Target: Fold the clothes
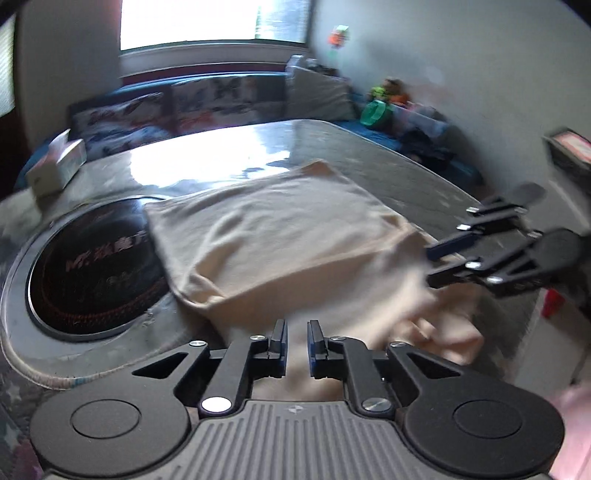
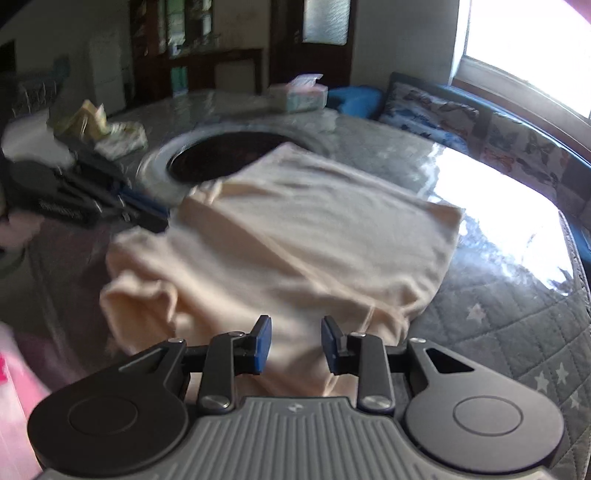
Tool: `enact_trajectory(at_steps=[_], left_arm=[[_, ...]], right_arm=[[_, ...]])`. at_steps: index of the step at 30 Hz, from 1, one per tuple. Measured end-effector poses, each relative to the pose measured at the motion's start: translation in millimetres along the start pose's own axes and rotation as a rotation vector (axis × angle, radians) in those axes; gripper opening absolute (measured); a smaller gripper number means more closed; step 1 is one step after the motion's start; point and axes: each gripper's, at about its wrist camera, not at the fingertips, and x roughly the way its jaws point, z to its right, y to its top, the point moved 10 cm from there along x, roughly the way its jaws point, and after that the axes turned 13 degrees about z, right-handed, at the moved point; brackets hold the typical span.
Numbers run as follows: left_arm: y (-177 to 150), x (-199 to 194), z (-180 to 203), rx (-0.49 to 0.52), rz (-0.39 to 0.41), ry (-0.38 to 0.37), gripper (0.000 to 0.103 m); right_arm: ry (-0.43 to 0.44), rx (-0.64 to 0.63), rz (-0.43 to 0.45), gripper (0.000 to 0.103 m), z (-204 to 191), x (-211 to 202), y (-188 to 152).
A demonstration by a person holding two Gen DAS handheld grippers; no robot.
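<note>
Living room, bright window (image 1: 214,22) behind a blue sofa with butterfly cushions (image 1: 207,99). Desk (image 2: 498,332) wears a grey quilted star cover under glossy clear plastic, glare strong at 1 o'clock in the right wrist view. Round dark cooktop (image 1: 96,266) is sunk into the desk, at 9 o'clock in the left wrist view. Cream garment (image 1: 280,240) lies partly folded mid-desk, one corner overlapping the cooktop rim; the near end is bunched and wrinkled (blurry there). Tissue box (image 2: 297,96) sits at the far desk edge, 12 o'clock in the right view; crumpled wrappers (image 2: 99,129) at 10 o'clock.

Left gripper (image 1: 297,341) is low over the garment's near edge, fingers a narrow gap apart, nothing between them. Right gripper (image 2: 296,345) is over the garment's near side too, fingers set wider, also empty. Each gripper shows in the other's view, at 3 o'clock and 9 o'clock, motion-blurred.
</note>
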Motion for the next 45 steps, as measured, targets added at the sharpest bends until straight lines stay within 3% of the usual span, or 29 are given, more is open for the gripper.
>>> enact_trajectory(at_steps=[8, 11, 16, 19, 21, 25, 32, 36, 38, 41, 45], left_arm=[[-29.1, -28.5, 44.3, 0.251, -0.03, -0.095, 0.022], [-35.1, -26.0, 55.5, 0.35, -0.009, -0.088, 0.031], [-34.0, -15.9, 71.9, 0.431, 0.04, -0.102, 0.031], [-29.4, -13.5, 76.7, 0.434, 0.072, -0.118, 0.026], [-23.7, -12.7, 76.3, 0.428, 0.098, -0.115, 0.011], [-4.0, -9.4, 64.8, 0.347, 0.138, -0.096, 0.008], [24.5, 7.4, 36.3, 0.194, 0.146, -0.096, 0.008], [25.0, 17.1, 26.0, 0.136, 0.121, -0.102, 0.008], [23.6, 20.9, 20.9, 0.105, 0.107, -0.105, 0.008], [19.4, 19.2, 17.6, 0.093, 0.094, -0.106, 0.01], [12.5, 6.3, 19.6, 0.109, 0.09, -0.123, 0.016]], right_arm=[[0.006, -0.065, 0.018, 0.029, -11.4, -22.0, 3.2], [0.009, -0.095, 0.006, 0.03, -15.1, -29.2, -0.1], [0.022, -0.152, -0.012, 0.038, -23.8, -39.6, -6.8], [0.042, -0.194, -0.014, 0.05, -30.7, -45.8, -9.4], [0.059, -0.225, -0.014, 0.051, -36.0, -48.3, -12.1], [0.069, -0.295, -0.01, 0.06, -44.9, -46.5, -18.7], [0.077, -0.343, 0.056, 0.06, -48.8, -31.1, -11.2], [0.082, -0.339, 0.055, 0.05, -45.4, -15.4, -10.1], [0.099, -0.293, 0.046, 0.033, -41.8, -9.9, -7.4], [0.125, -0.224, 0.032, 0.019, -35.4, -5.4, -0.9], [0.157, -0.137, 0.013, 0.013, -26.3, -2.6, 10.0]])
